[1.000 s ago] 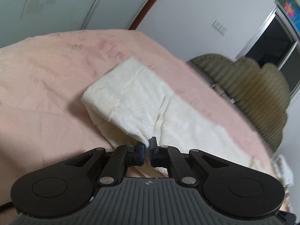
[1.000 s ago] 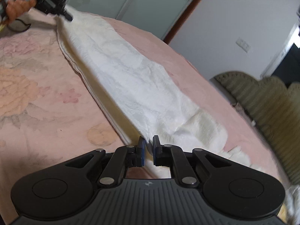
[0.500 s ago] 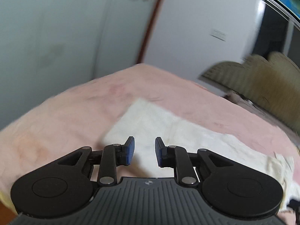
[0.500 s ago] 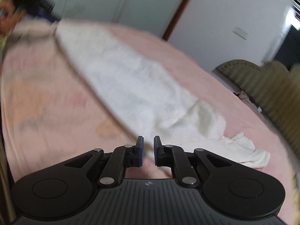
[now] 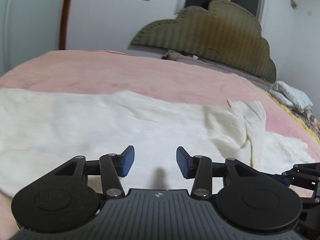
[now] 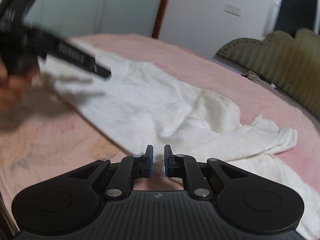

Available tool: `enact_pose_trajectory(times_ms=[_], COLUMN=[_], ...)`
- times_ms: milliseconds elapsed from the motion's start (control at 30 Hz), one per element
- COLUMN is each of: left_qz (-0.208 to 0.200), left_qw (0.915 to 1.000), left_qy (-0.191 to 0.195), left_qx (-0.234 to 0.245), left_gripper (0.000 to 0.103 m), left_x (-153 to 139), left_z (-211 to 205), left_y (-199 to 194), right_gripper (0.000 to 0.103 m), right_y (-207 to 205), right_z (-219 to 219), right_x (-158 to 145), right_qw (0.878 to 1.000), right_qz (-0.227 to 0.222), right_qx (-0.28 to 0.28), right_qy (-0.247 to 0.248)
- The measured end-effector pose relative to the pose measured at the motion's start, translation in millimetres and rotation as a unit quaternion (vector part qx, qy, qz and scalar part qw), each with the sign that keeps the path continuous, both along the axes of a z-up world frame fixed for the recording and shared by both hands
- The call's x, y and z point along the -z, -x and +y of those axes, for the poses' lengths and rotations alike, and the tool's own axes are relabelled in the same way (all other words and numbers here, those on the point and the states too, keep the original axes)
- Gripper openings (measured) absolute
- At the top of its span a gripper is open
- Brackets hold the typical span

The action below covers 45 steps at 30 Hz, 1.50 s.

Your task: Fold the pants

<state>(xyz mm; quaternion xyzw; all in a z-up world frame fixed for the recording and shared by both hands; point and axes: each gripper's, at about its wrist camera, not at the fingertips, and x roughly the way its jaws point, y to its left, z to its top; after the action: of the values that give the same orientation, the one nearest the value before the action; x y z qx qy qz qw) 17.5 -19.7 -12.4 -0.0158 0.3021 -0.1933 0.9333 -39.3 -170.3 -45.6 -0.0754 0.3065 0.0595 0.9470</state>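
left gripper [image 5: 153, 161] jaws wide apart, right gripper [image 6: 158, 161] jaws narrowly parted, both empty above cream pants [image 5: 100, 124] on pink bed [image 5: 140, 74]

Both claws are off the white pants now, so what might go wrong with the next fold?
The bunched, rumpled end of the white fleece pants may get folded in as a lump. The left claw hangs open above mid-fabric, so it may pinch one layer only. The right claw is barely open at the pants' edge and may miss it.
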Motion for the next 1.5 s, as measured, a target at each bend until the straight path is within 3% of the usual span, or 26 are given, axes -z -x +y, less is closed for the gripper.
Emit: enact_pose_trajectory(times_ms=[33,133,200,333,467,533,600,667,767,833,900,967,1067,1133,1167,1267,1333,1367,1400,1433,1500], left_qz=[0.003,0.001,-0.019,-0.006,-0.003,-0.003,-0.002,-0.002,-0.002,-0.001,-0.001,-0.001,-0.001,-0.001,-0.001,0.000,0.000,0.000,0.000,0.001,0.001], left_qw=[0.9999,0.9990,0.9976,0.9973,0.9959,0.9956,0.9959,0.9960,0.9960,0.9961,0.9962,0.9961,0.9960,0.9960,0.9961,0.9960,0.9958,0.9957,0.9958,0.9960,0.9961], left_qy=[-0.009,-0.037,-0.056,-0.060,-0.072,-0.075,-0.071,-0.069,-0.069,-0.067,-0.066,-0.067,-0.068,-0.067,-0.067,-0.067,-0.069,-0.069,-0.068,-0.066,-0.064], left_qx=[0.007,0.027,0.034,0.043,0.056,0.056,0.056,0.056,0.057,0.057,0.057,0.058,0.059,0.059,0.058,0.059,0.061,0.061,0.061,0.061,0.060], left_gripper=[0.051,0.053,0.063,0.081,0.094,0.095,0.095,0.095,0.095,0.095,0.096,0.096,0.097,0.097,0.097,0.098,0.099,0.099,0.099,0.100,0.100], left_x=[7,24,30,33,35,36,35,35,35,35,35,35,35,34,34,34,34,34,34,34,34], left_z=[-8,-23,-29,-34,-38,-39,-39,-38,-38,-37,-37,-37,-37,-37,-37,-37,-38,-39,-39,-38,-37], left_y=[-3,0,6,2,1,2,1,1,1,1,1,1,1,2,2,2,2,2,2,2,3], right_gripper=[0.024,0.024,0.024,0.028,0.030,0.030,0.031,0.030,0.029,0.029,0.030,0.032,0.034,0.043,0.046,0.048,0.054,0.056,0.067,0.086,0.100], right_y=[-2,10,27,66,90,85,66,46,24,19,19,30,35,31,25,13,-8,-21,-30,-41,-61], right_z=[-8,-28,-50,-117,-195,-228,-252,-268,-301,-321,-326,-313,-282,-267,-267,-266,-240,-224,-207,-189,-159], right_x=[4,7,1,-12,-20,-17,-9,-1,10,11,6,-2,-6,1,9,13,3,0,-5,-10,-18], right_qw=[1.000,0.997,0.995,0.984,0.953,0.941,0.941,0.942,0.933,0.912,0.890,0.895,0.934,0.948,0.947,0.941,0.927,0.930,0.940,0.951,0.964], right_qz=[0.016,0.034,0.030,0.011,-0.029,-0.019,0.012,0.030,0.033,0.021,0.021,-0.009,-0.014,0.008,0.031,0.030,0.044,0.042,0.032,0.020,0.003], right_qx=[0.007,0.001,0.020,0.137,0.259,0.286,0.272,0.277,0.313,0.365,0.428,0.416,0.317,0.276,0.281,0.327,0.371,0.365,0.340,0.308,0.264], right_qy=[-0.020,-0.074,-0.094,-0.110,-0.153,-0.181,-0.200,-0.188,-0.177,-0.187,-0.154,-0.157,-0.165,-0.157,-0.150,-0.088,-0.016,0.014,0.028,0.034,0.035])
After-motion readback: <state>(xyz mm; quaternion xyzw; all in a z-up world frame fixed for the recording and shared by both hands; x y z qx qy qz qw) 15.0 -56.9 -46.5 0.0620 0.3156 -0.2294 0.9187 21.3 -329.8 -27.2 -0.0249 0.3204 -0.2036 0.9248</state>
